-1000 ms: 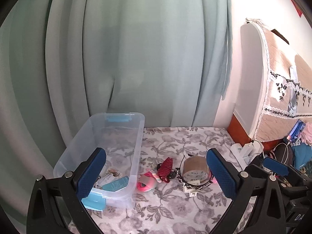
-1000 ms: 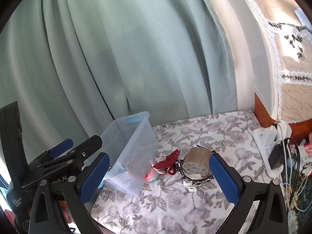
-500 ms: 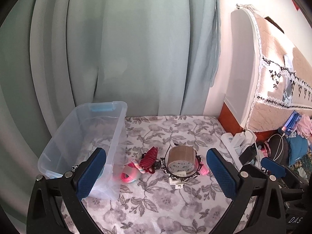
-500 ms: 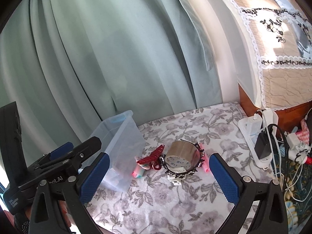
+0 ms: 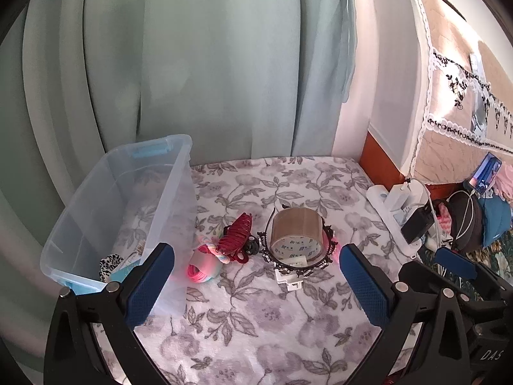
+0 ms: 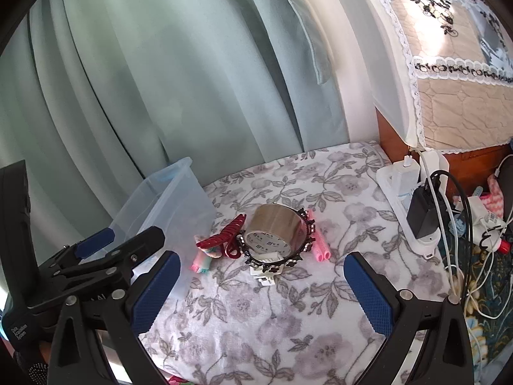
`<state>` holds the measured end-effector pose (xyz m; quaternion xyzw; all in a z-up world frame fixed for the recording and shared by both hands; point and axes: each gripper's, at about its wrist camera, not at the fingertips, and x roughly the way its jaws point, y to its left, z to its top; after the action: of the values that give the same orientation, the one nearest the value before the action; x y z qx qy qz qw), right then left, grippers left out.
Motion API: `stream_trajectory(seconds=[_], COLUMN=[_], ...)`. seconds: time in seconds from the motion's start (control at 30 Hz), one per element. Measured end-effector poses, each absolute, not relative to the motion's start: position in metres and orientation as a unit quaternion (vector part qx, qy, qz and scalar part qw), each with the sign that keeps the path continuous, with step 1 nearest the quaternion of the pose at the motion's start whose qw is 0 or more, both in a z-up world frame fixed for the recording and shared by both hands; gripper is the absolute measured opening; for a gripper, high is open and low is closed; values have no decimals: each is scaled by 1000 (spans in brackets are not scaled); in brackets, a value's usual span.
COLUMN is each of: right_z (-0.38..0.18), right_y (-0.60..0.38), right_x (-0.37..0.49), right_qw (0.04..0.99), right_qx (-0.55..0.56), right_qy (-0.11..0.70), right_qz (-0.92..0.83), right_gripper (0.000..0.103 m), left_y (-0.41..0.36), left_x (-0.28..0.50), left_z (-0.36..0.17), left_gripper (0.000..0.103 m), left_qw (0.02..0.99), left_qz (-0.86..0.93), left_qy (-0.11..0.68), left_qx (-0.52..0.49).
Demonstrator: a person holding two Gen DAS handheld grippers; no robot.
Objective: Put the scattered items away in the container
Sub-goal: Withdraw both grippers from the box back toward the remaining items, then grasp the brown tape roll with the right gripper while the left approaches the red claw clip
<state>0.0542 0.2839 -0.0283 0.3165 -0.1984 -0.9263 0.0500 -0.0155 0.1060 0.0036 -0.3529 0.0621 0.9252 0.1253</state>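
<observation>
While both jaws stand spread, the clear bin (image 5: 121, 205) holds a leopard-print item (image 5: 110, 264).

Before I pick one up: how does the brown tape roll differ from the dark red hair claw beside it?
The tape roll is a smooth, solid brown cylinder, while the hair claw is dark red and toothed. The tape roll is plainly bulkier than the hair claw. A black ornate headband rings the tape roll; the hair claw instead lies against a pink scrunchie. Both sit on the floral blanket, outside the clear bin.
</observation>
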Motion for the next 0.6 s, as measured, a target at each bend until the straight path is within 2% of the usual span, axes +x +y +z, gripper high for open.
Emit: stream_trajectory(seconds=[0.33, 0.6], right_z=[-54, -81], right_y=[289, 288], right_x=[35, 21], right_qw=[56, 47], right_qx=[346, 387], right_qy=[-215, -198], right_qz=[-912, -899], right_gripper=[103, 103], left_y=[103, 104], left_x=[-34, -54], left_z=[-25, -52], left_gripper=[103, 103], left_qw=[141, 129], left_qz=[914, 901], left_qy=[40, 46], left_qx=[-379, -411])
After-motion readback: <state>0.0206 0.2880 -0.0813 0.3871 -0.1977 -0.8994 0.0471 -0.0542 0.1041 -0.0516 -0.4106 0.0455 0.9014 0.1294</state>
